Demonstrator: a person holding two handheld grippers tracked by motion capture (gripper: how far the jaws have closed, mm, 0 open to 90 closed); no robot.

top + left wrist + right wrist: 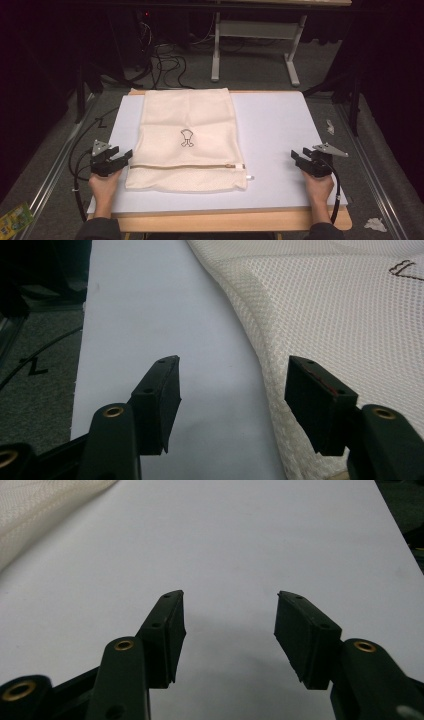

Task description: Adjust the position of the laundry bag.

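A cream mesh bag is lying flat on the white tabletop, a bit left of the middle. Its far edge is reaching the back edge of the tabletop. Its near edge is stopping short of the front edge, so a strip of bare white is showing in front of it. A zipper is running across the bag close to the near end, with its little pull sticking out at the bag's right side. A small dark drawing is sitting in the middle of the bag.

The left hand-held gripper is resting just beside the bag's left edge, near the zipper line. Its jaws are standing wide and holding nothing. In the left gripper view, the bag's edge is running between the two jaws, and one jaw is sitting over the mesh while the other is over bare white. A narrow strip of tabletop is lying to the left of the bag.

The right hand-held gripper is sitting well apart from the bag, near the tabletop's right edge. Its jaws are also standing wide and empty. A big open patch of white is lying between it and the bag. In the right gripper view, a corner of the bag is peeking in far off.
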